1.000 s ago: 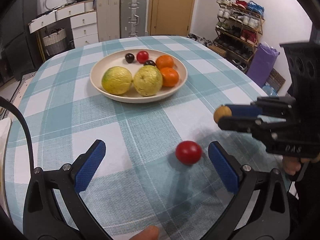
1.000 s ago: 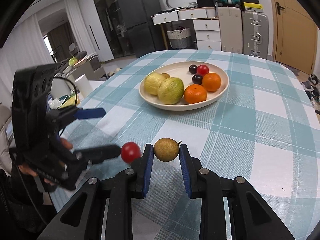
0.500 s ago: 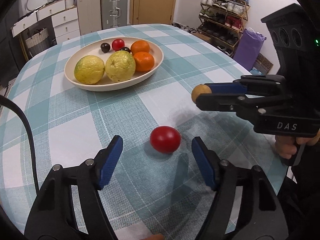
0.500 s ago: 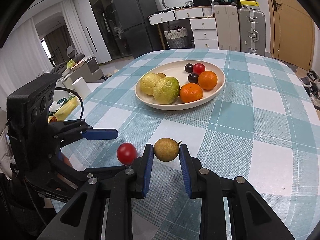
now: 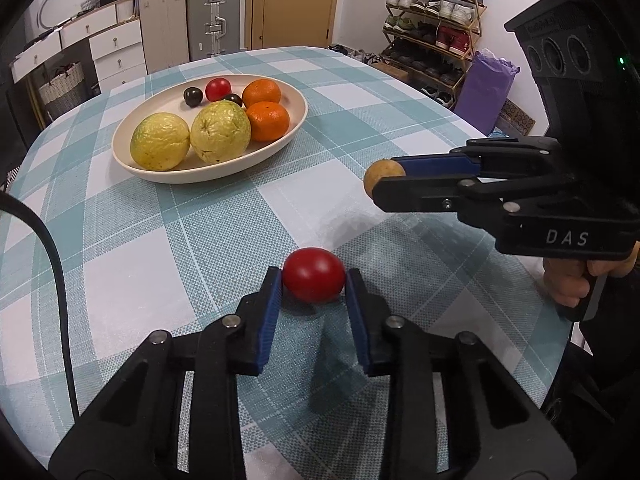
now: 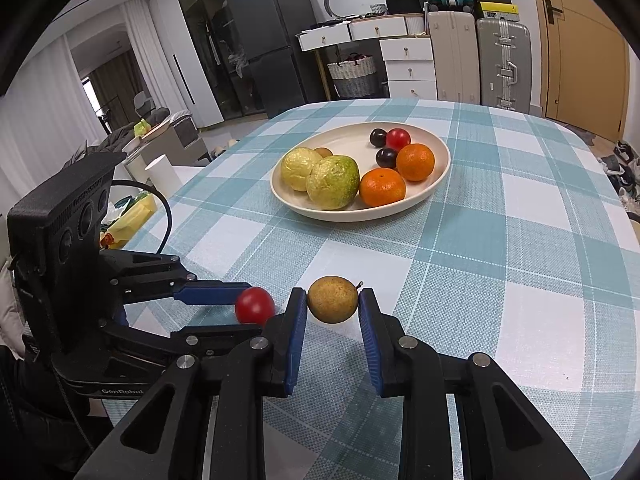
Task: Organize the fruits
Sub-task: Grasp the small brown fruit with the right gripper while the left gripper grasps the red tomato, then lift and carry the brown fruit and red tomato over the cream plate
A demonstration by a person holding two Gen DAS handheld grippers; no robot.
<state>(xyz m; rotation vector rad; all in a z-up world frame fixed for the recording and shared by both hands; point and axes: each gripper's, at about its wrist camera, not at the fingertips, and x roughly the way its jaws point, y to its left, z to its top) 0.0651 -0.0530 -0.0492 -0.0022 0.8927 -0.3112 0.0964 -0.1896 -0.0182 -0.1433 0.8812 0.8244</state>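
My left gripper [image 5: 314, 286] is shut on a red tomato [image 5: 314, 280] that rests low on the checked tablecloth; the tomato also shows in the right wrist view [image 6: 255, 305]. My right gripper [image 6: 333, 300] is shut on a small brown-yellow round fruit [image 6: 332, 299] and holds it above the cloth; that fruit also shows in the left wrist view [image 5: 382, 174]. A cream oval plate [image 5: 298, 120] farther back holds two yellow-green guavas, two oranges, a red tomato and dark plums; the plate also shows in the right wrist view [image 6: 442, 174].
The round table's edge [image 5: 532, 320] runs close on the right in the left wrist view. Beyond the table stand a shoe rack [image 5: 432, 36], suitcases [image 6: 502, 64], white drawers [image 6: 408, 60] and a dark fridge [image 6: 260, 40].
My left gripper moved forward around the red tomato and closed from wide open onto it. My right gripper kept hold of the brown fruit and barely moved.
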